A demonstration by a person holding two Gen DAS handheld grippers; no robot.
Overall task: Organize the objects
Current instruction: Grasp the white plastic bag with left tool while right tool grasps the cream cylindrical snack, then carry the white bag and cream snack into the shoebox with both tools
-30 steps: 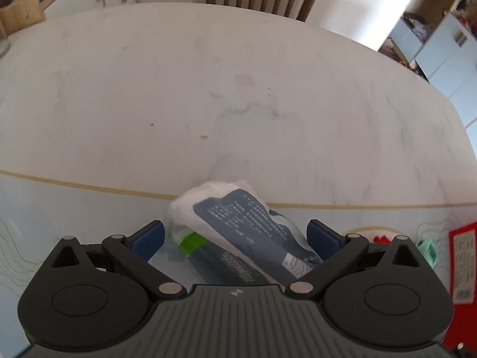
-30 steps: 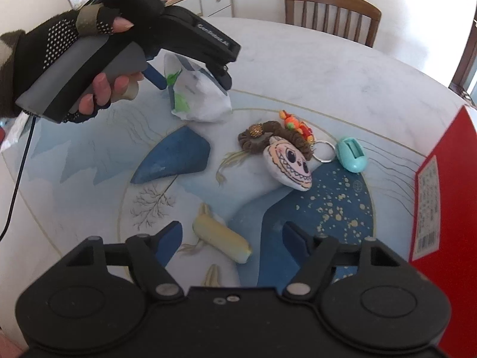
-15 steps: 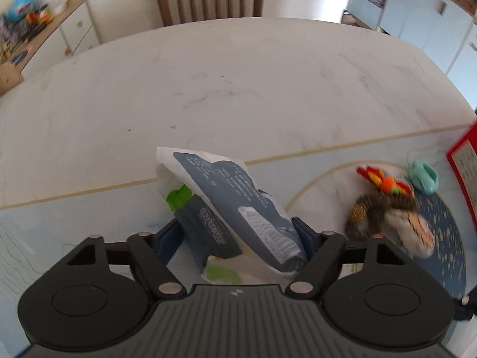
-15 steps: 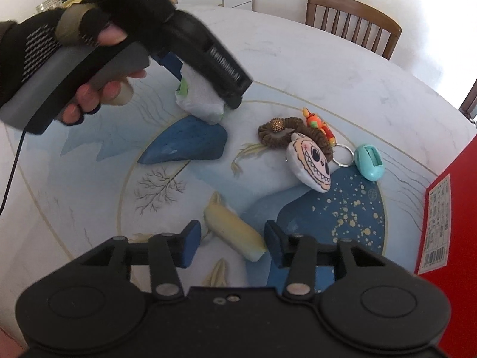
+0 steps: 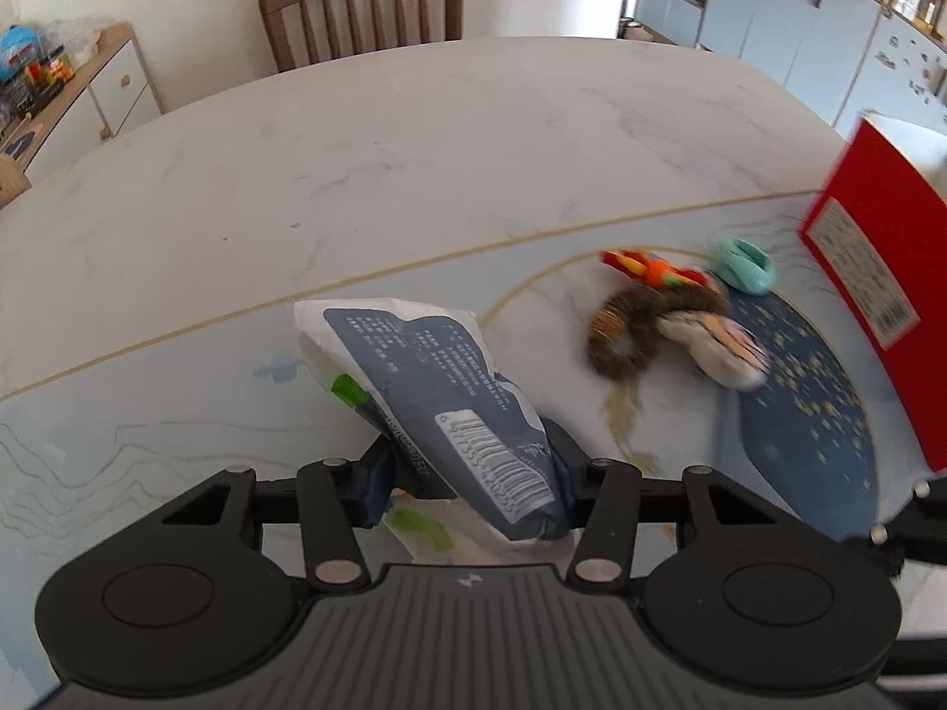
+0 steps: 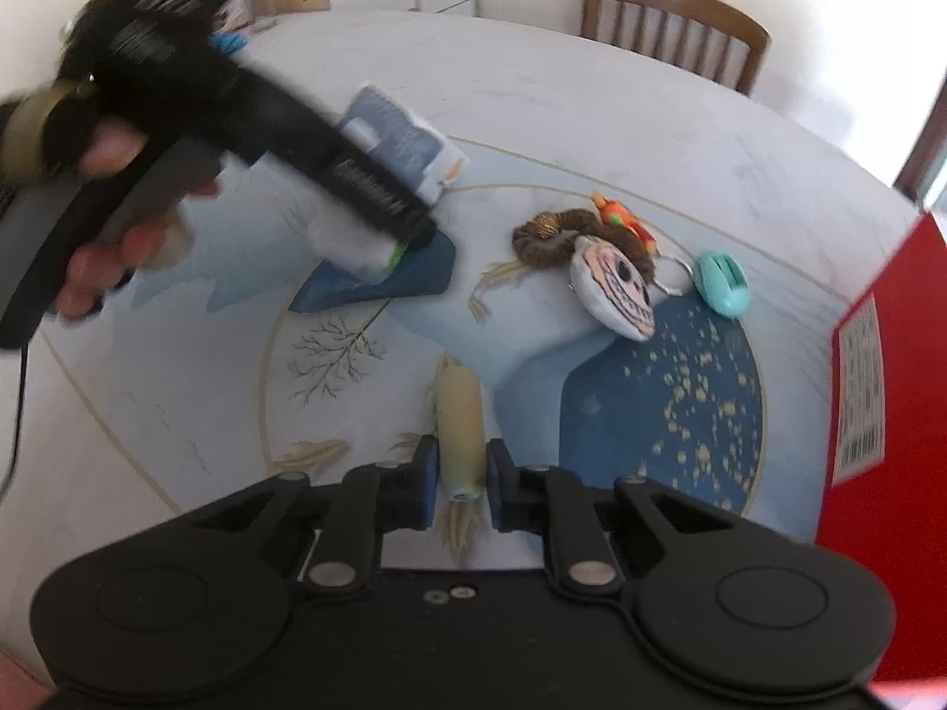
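Left wrist: left gripper (image 5: 467,482) closing on the soft, crinkly wipes pack (image 5: 438,402) at its lower end, over the mat (image 5: 148,414); pads already pinch it. Keychain plush (image 5: 719,346) sits nearby.

Right wrist: right gripper (image 6: 461,488) clamped across a light, squashy yellow tube (image 6: 460,420). Red box (image 6: 888,367) right.

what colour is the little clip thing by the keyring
Teal, a pale blue-green clip; the right wrist view shows it best.

Nothing legible. Packet (image 5: 438,390), centre of left wrist view — barcode and fine print, too small to read. Red box (image 6: 876,414), right edge of right wrist view — white barcode label, unreadable. Left gripper (image 6: 379,201) lettering blurred.
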